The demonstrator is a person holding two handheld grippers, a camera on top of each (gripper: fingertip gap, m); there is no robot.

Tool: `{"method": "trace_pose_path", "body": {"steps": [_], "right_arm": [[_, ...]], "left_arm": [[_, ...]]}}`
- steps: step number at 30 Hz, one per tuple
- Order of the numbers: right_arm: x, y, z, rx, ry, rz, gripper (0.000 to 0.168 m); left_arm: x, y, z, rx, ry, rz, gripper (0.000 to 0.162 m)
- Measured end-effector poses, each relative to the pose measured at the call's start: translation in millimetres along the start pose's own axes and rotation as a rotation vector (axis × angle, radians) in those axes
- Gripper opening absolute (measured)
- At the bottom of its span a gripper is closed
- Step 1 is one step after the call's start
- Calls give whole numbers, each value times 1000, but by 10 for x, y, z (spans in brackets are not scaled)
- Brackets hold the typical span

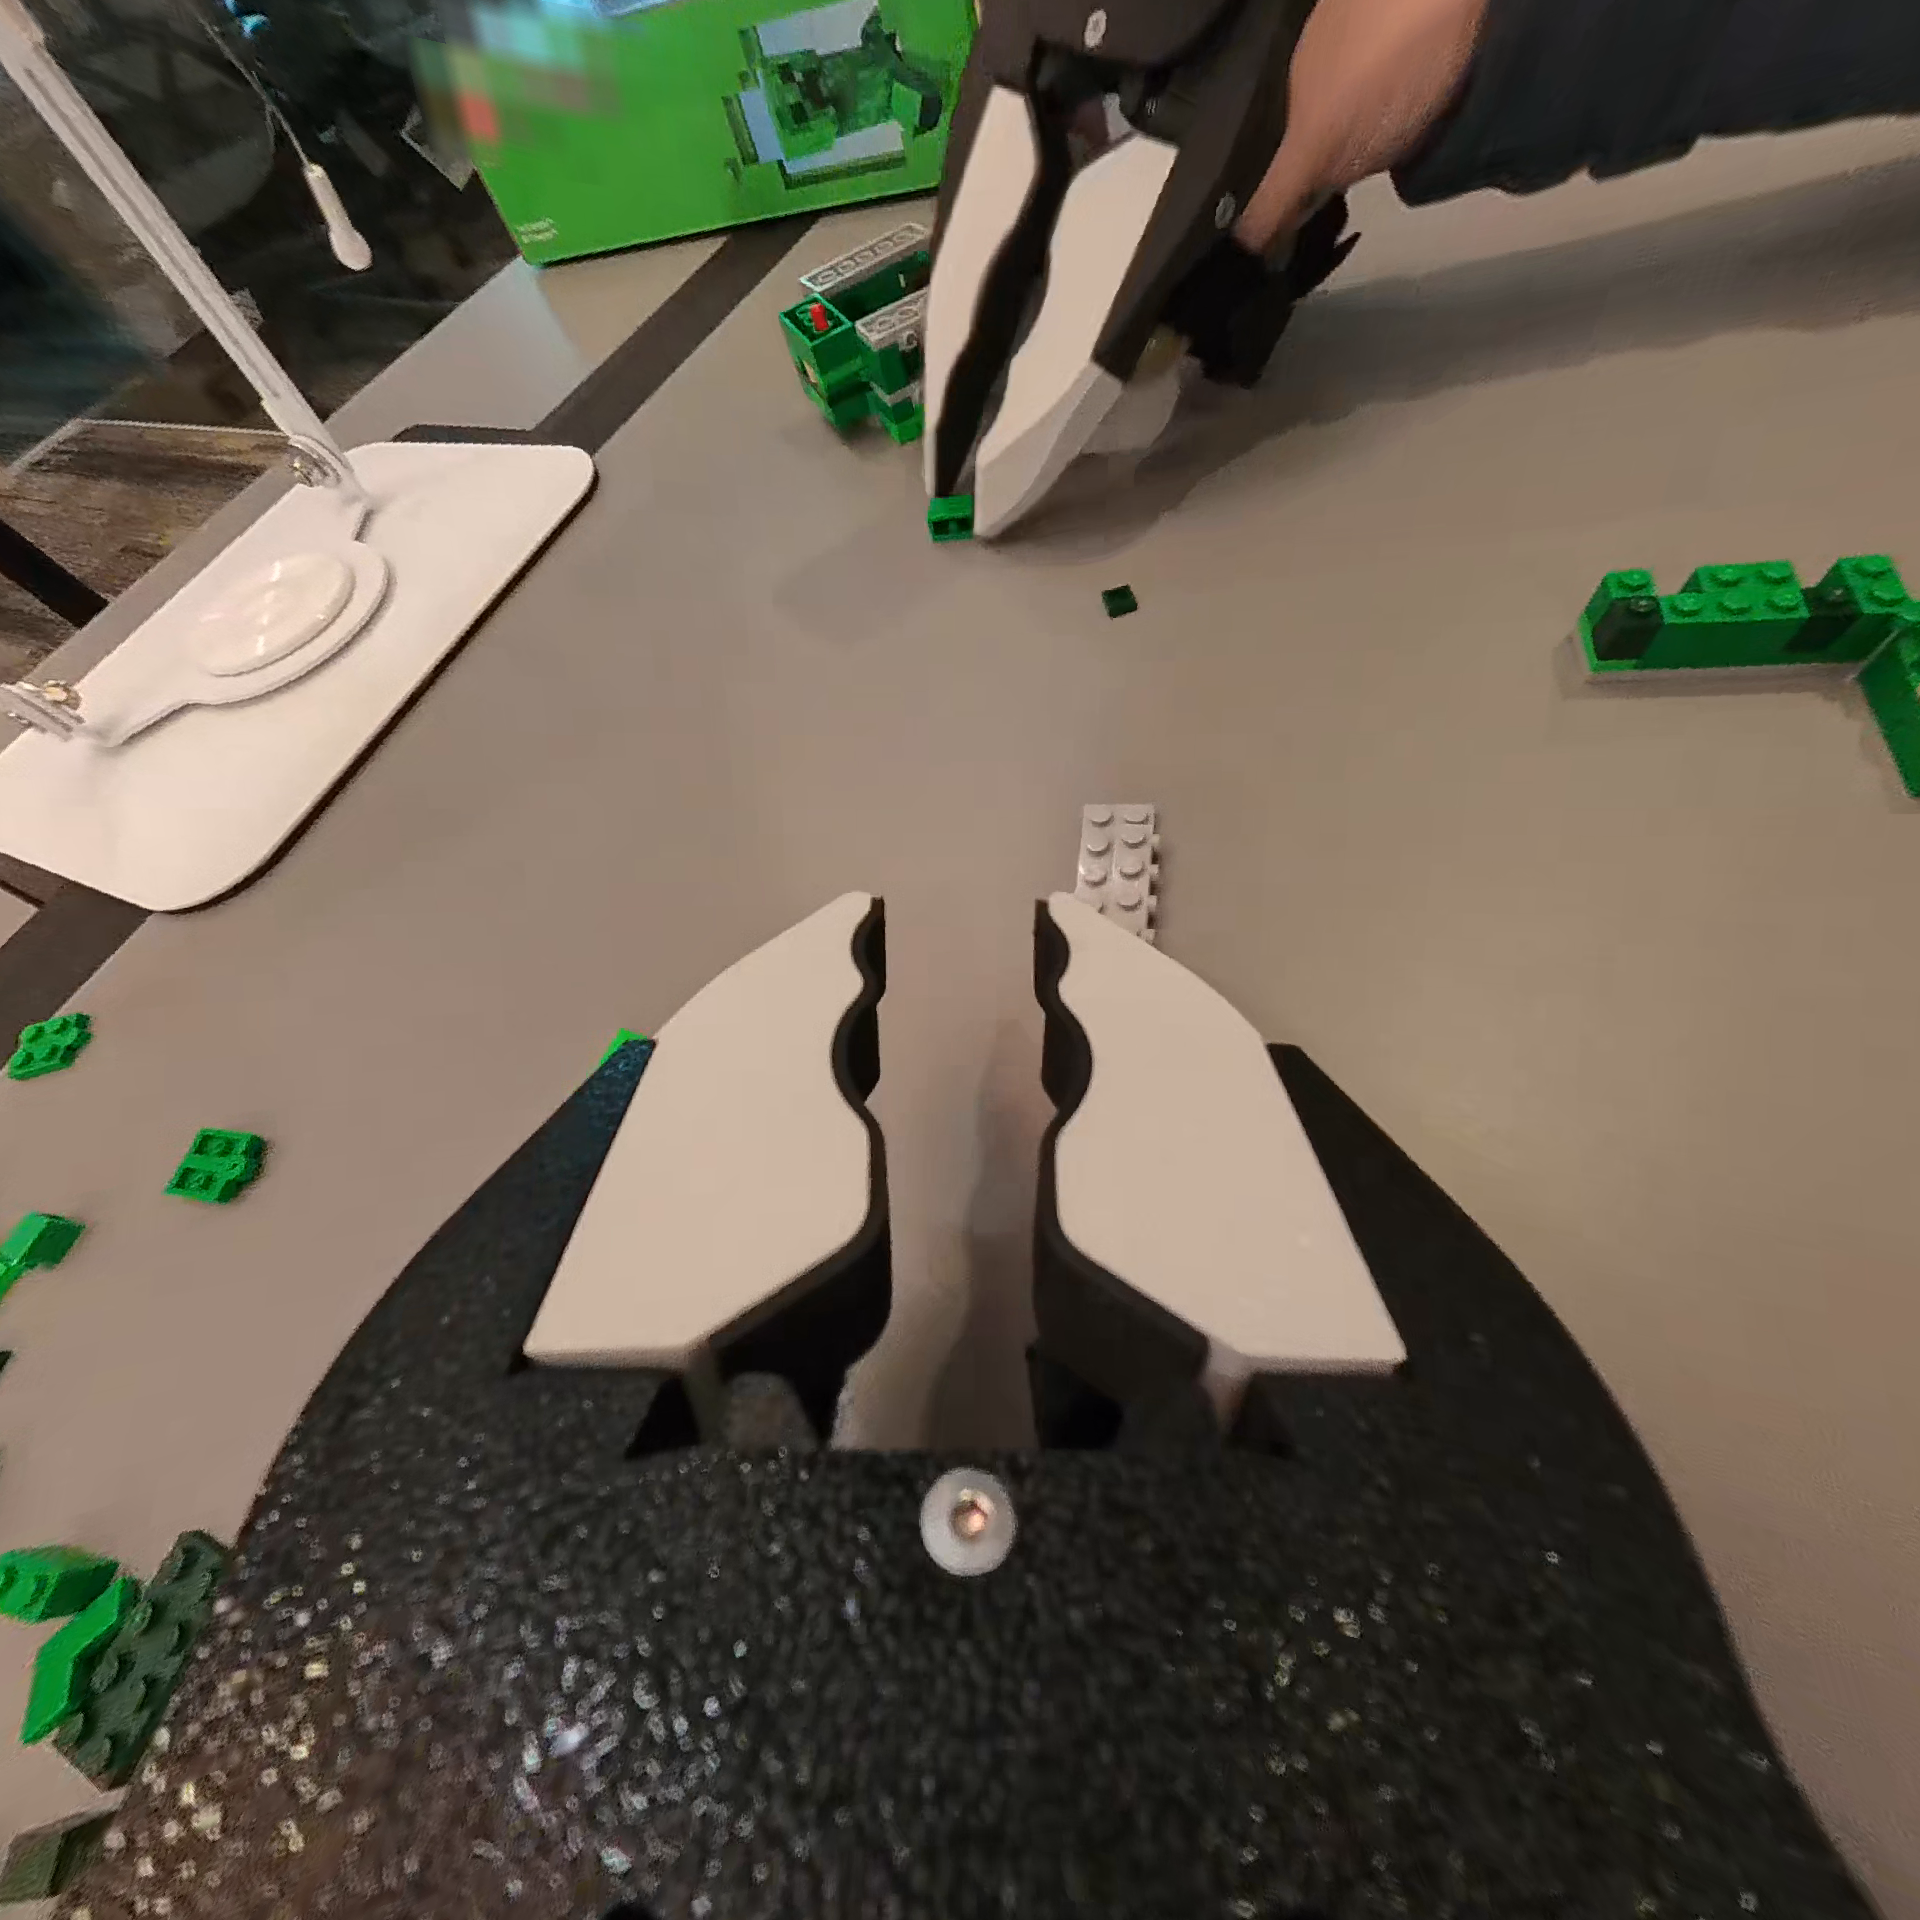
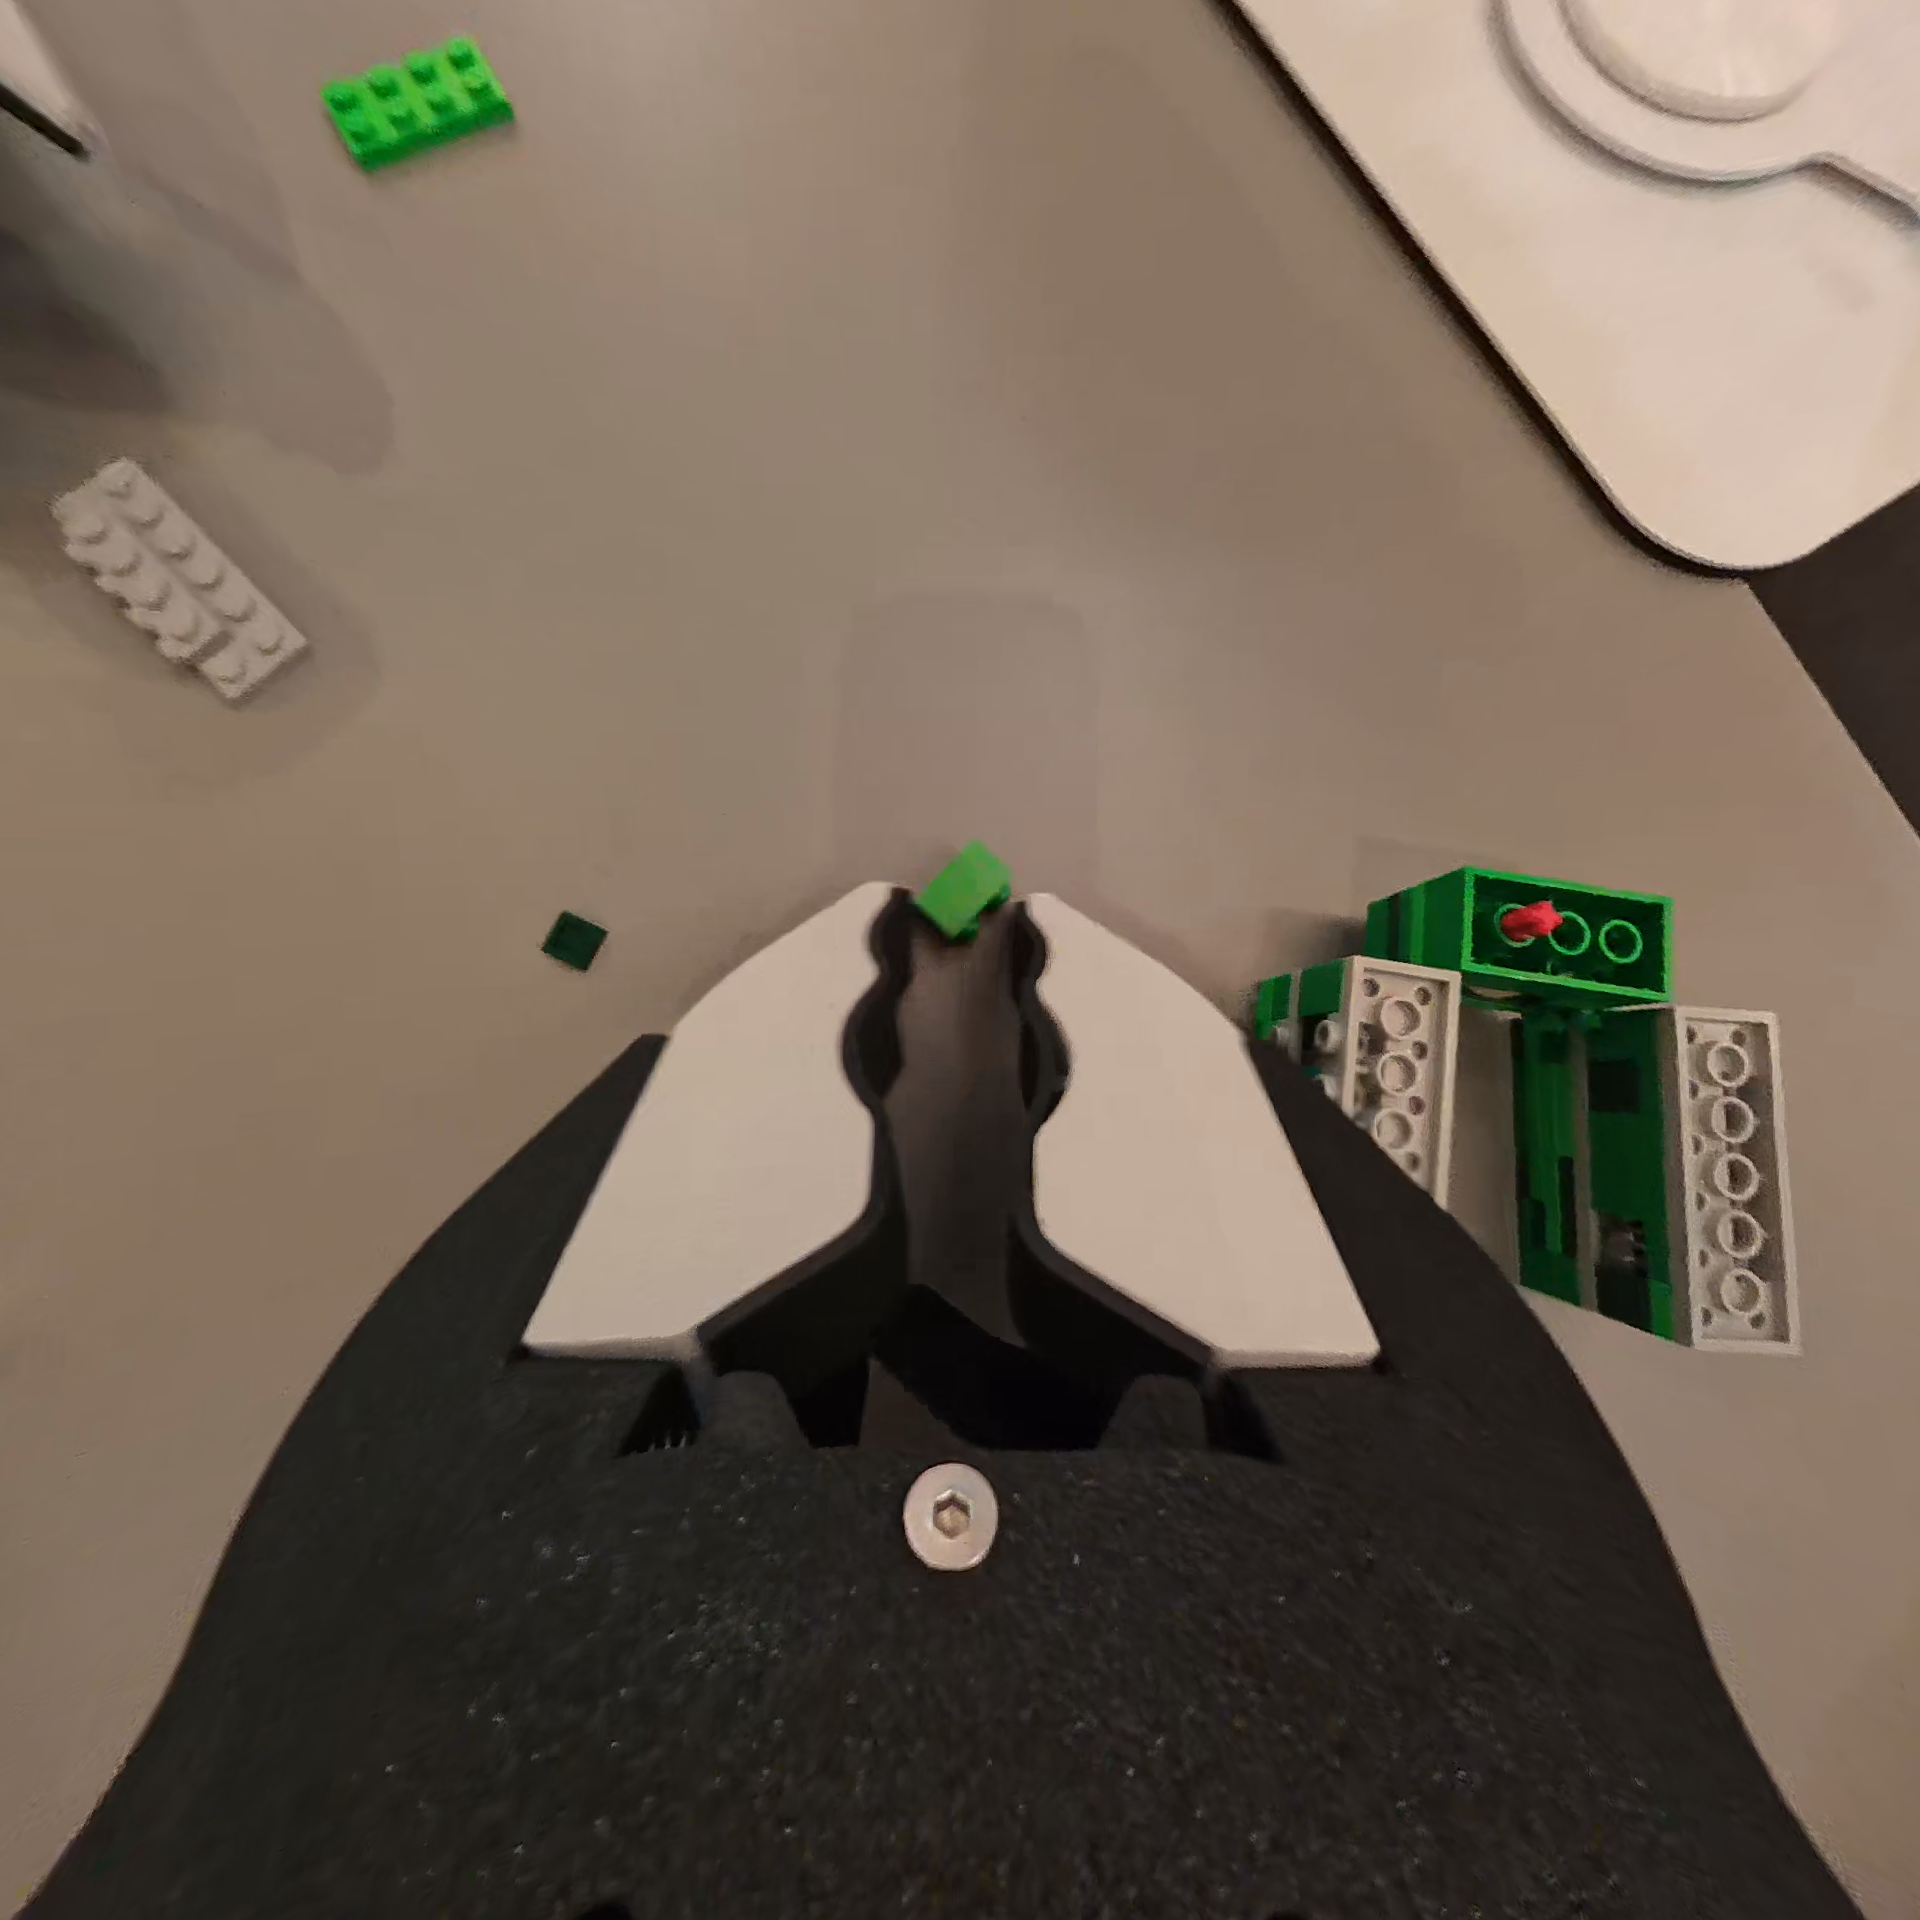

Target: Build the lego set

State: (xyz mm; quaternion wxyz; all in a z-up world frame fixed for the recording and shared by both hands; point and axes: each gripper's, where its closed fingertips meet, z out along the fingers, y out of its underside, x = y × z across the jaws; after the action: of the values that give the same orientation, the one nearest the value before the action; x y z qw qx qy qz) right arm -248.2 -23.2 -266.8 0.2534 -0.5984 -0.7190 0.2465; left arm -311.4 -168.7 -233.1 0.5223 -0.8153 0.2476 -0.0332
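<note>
1. Right gripper [image 2: 961, 904]: tips down at the grey table [image 2: 935, 416], jaws drawn narrow onto a small green brick [image 2: 961, 891]. The brick sits tilted between the tips. In the left wrist view the same gripper [image 1: 961, 509] stands steeply, with the brick [image 1: 951, 517] at the table surface, and a hand [image 1: 1340, 135] in a dark sleeve holds it.
2. Left gripper [image 1: 958, 914]: low over the table [image 1: 727, 727], jaws parted with a clear gap, nothing between them.
3. Grey plate [image 1: 1120, 868]: flat on the table, just beyond the left gripper's right fingertip [image 1: 1070, 920], which partly covers its near end. Also seen in the right wrist view [image 2: 177, 577].
4. Model [image 2: 1538, 1101]: green with grey plates and a red pin, lying on its side just right of the right gripper. In the left wrist view it [image 1: 857, 353] lies partly behind that gripper.
5. Dark tile [image 2: 575, 940]: small and loose, near the held brick but apart from it.
6. Green assembly [image 1: 1756, 623]: L-shaped, at the right edge, well apart from both grippers.
7. Loose green pieces [image 1: 213, 1162]: scattered at the left of the left gripper.
8. Green plate [image 2: 416, 99]: alone, far side in the right wrist view.
9. White stand base [image 1: 260, 665]: left side of the table.
10. Green box [image 1: 717, 114]: at the far edge.
</note>
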Motion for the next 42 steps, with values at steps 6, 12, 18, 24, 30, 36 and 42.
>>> {"method": "trace_pose_path", "body": {"steps": [6,12,18,24,30,36,42], "right_arm": [[-186,-394,-201,227,134,-348,12],[-854,-835,-586,506,350,-909,12],[-1123,-887,-625,536,460,-1131,12],[-1238,-949,-672,562,435,-1157,12],[-1765,-909,-1067,687,-358,-760,21],[-1965,-826,-1161,578,-532,-834,29],[-1967,-776,-1154,488,-585,-860,16]], "left_arm": [[-67,-281,-12,156,-20,-150,17],[180,-666,122,361,205,-402,26],[310,-836,99,452,336,-481,37],[394,-914,24,490,390,-439,8],[795,-1154,-496,652,960,-506,7],[1096,-1119,-515,527,1174,-511,7],[1138,-1094,-459,491,1170,-513,7]]}}
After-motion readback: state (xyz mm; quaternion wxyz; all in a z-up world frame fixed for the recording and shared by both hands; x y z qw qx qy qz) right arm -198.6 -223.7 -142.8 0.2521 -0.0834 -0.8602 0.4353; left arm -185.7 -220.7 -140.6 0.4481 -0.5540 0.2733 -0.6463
